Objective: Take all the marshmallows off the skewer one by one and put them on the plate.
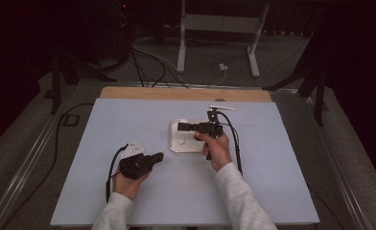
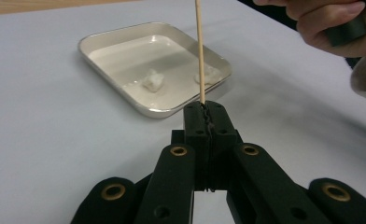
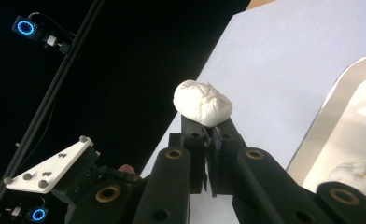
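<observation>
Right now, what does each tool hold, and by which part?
The left tool clamps a thin wooden stick at its lower end. The right tool pinches a white lump by its underside.

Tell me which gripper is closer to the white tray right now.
Right. The right gripper, shut on a white lump, hangs over the white tray. The left gripper, shut on a wooden skewer, sits beside the tray's near left corner.
</observation>
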{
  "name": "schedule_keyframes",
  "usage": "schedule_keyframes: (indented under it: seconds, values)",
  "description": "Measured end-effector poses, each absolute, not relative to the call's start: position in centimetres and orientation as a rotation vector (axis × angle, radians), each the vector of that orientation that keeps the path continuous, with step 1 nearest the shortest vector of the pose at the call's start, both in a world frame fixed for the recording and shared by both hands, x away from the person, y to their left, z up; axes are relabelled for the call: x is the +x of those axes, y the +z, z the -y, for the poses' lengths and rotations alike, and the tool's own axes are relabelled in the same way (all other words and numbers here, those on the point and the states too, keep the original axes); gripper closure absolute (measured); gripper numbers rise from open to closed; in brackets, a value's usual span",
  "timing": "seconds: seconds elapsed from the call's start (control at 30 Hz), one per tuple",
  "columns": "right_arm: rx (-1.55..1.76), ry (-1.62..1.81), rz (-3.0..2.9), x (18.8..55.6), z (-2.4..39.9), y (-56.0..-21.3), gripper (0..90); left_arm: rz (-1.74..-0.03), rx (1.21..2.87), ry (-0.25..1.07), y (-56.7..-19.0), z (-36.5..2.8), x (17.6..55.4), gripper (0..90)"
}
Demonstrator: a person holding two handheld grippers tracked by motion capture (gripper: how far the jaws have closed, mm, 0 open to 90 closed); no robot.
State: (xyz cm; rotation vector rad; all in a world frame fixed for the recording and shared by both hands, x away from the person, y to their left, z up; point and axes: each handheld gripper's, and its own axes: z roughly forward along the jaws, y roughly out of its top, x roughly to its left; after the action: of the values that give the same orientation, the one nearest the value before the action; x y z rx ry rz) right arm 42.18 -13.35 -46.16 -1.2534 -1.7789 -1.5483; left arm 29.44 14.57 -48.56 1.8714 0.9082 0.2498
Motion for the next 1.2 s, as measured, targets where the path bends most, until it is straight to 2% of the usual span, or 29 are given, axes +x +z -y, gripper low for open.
schedule_keyframes:
  seconds: [0.3,0.4,0.53,0.57,0.63,0.7,1.0,1.2]
  values:
    - [-1.264,-1.551,1.789,42.3,13.3,-46.2,87.7,-0.928,1.905,0.263,-48.9,-15.2,28.7,90.0]
    - [-1.348,-1.6,1.724,43.1,15.6,-45.6,88.9,-0.98,1.895,0.242,-49.5,-16.7,28.1,90.0]
    - [-1.384,-1.428,1.875,43.5,16.3,-45.9,87.6,-1.002,1.845,0.249,-49.1,-17.2,28.2,90.0]
    - [-1.384,-1.395,1.904,43.4,16.0,-46.2,83.8,-0.994,1.846,0.248,-49.0,-16.9,28.4,90.0]
    - [-1.359,-1.369,1.931,43.4,15.4,-46.6,68.4,-0.974,1.855,0.253,-48.7,-16.1,28.7,90.0]
    - [-1.362,-1.331,1.99,43.2,14.7,-46.7,58.8,-0.965,1.86,0.252,-48.6,-15.6,29.0,90.0]
    - [-1.374,-1.331,1.906,43.4,15.2,-47.0,39.3,-0.964,1.917,0.239,-49.1,-13.8,30.5,90.0]
    - [-1.354,-1.345,1.909,43.2,15.4,-46.8,35.1,-0.998,1.935,0.244,-49.7,-12.8,31.6,90.0]
